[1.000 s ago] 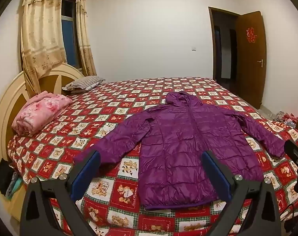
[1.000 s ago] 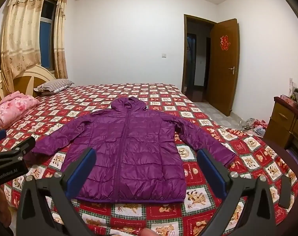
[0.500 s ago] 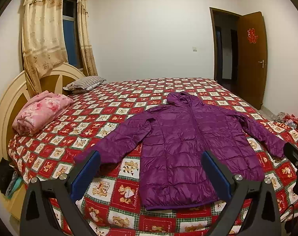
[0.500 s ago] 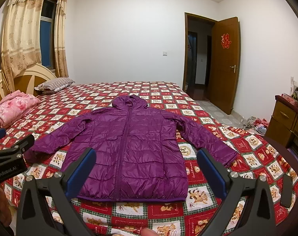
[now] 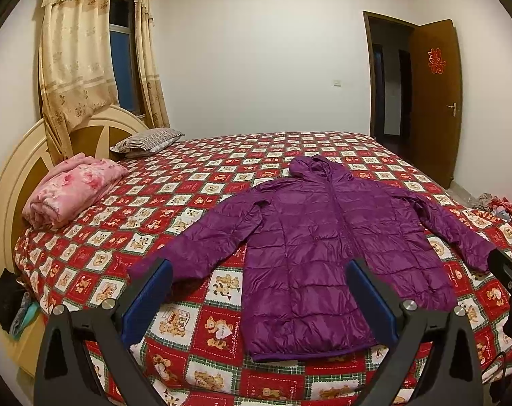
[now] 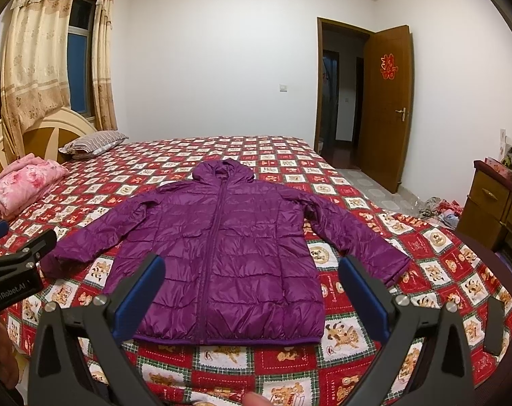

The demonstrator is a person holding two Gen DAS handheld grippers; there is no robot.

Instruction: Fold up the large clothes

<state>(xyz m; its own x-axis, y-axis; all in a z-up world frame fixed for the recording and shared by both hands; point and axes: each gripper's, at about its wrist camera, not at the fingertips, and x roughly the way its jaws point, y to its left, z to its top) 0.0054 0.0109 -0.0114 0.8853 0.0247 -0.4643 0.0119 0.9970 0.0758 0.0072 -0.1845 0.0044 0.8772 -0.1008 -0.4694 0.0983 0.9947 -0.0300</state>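
Jacket (image 6: 222, 257) unmoved, grippers (image 5: 259, 291) still apart.

White walls (image 6: 215, 50) enclose the room. A curtained window (image 6: 78, 67) stands far left. An open wooden door (image 6: 386, 105) stands far right, a wooden dresser (image 6: 492, 209) nearer.

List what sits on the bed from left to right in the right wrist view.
Pink folded blanket → striped pillow → purple jacket.
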